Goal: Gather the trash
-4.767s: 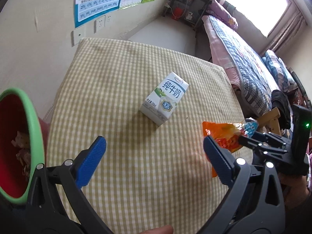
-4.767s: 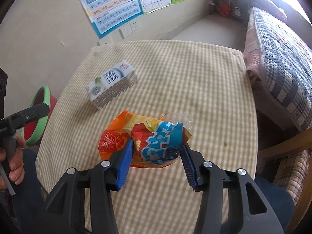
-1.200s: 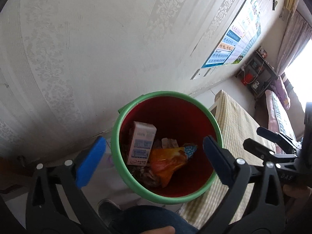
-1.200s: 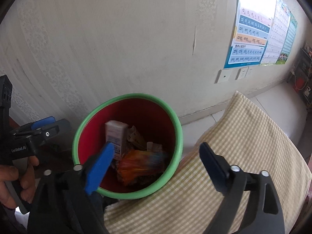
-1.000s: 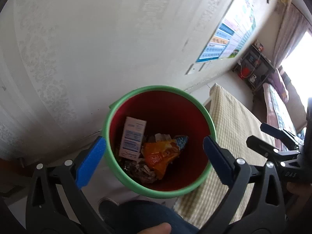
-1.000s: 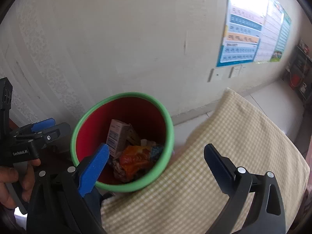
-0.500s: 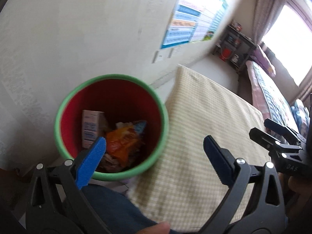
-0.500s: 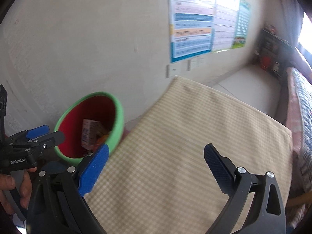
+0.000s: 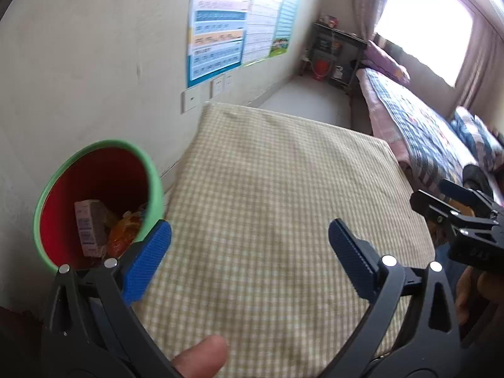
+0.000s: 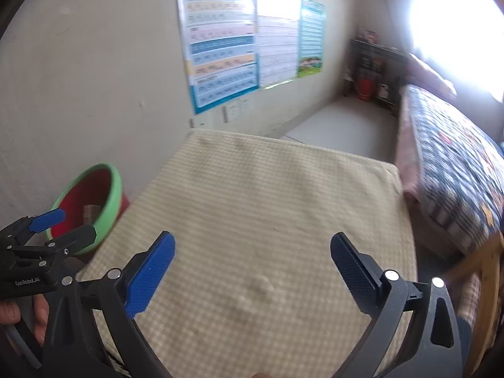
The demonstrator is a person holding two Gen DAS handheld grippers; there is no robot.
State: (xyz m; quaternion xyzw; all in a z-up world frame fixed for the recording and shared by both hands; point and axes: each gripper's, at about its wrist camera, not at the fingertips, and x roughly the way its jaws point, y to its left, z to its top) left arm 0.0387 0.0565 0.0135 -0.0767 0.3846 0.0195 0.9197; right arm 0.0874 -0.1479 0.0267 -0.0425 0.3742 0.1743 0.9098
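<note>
Left wrist view: the left gripper hangs over the near part of the bench, which is covered in a yellow checked cloth, its blue fingers spread wide with nothing between them. The bin, green-rimmed and red inside, stands on the floor just off the bench's left edge, close beside the left finger. Inside it lie a small carton, standing roughly on end, and an orange wrapper crumpled just beside it. No loose trash shows on the cloth in this view. The right gripper shows at the far right edge, seen side-on, its fingers apart and holding nothing.

Right wrist view: the right gripper also hovers over the bench, fingers released and wide, nothing grasped. The bin sits low to the left, beyond the left gripper, which shows at the left edge with its fingers parted. The cloth here looks bare apart from a few wrinkles; the picture is somewhat blurred.

Judging by this, the collected trash lies in the bin to the left of both grippers, and the left hand is the nearer one. With nothing visible left to pick up, the task appears essentially finished.
</note>
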